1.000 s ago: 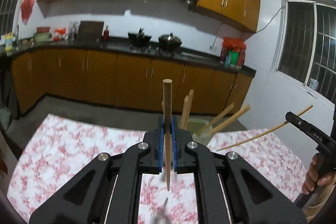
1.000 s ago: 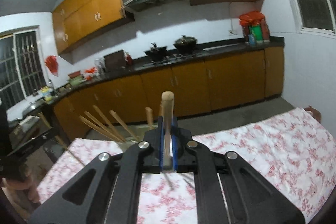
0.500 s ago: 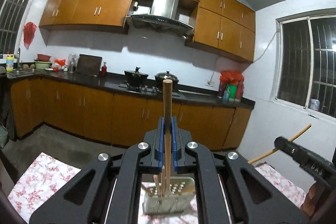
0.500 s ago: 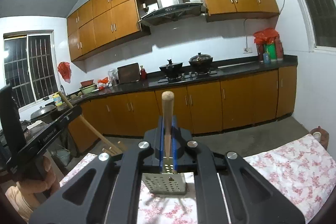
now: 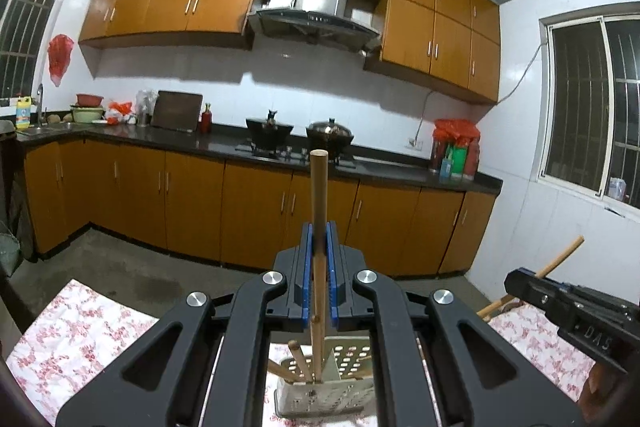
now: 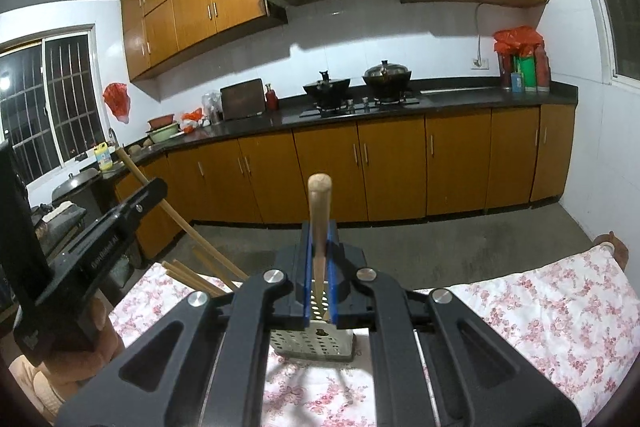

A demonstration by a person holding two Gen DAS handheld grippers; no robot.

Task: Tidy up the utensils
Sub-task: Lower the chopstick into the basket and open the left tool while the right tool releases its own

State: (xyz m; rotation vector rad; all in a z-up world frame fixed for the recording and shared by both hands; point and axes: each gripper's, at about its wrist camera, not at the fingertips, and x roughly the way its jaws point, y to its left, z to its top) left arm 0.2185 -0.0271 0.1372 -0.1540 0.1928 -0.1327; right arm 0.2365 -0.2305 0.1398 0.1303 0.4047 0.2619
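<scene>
My left gripper [image 5: 319, 251] is shut on an upright wooden utensil handle [image 5: 319, 187]. Its lower end goes down into a perforated metal utensil holder [image 5: 326, 393] that stands on the floral tablecloth [image 5: 80, 327]. Other wooden handles [image 5: 298, 355] lean in the holder. My right gripper [image 6: 319, 255] is shut on a second wooden handle [image 6: 319, 211], right above the same holder [image 6: 312, 343]. Each gripper shows in the other's view, the right one at the right edge [image 5: 576, 311] and the left one at the left edge [image 6: 100, 239].
Wooden handles [image 6: 192, 275] stick out of the holder toward the left. Beyond the table lie a bare concrete floor [image 6: 460, 239], brown base cabinets [image 5: 192, 203] and a dark counter with two pots [image 5: 300, 135]. The table's far edge [image 6: 560, 259] is close behind the holder.
Both grippers tipped from looking down at the table to looking level across the kitchen. The holder has come in under both grippers, and both handles now stand over or in it.
</scene>
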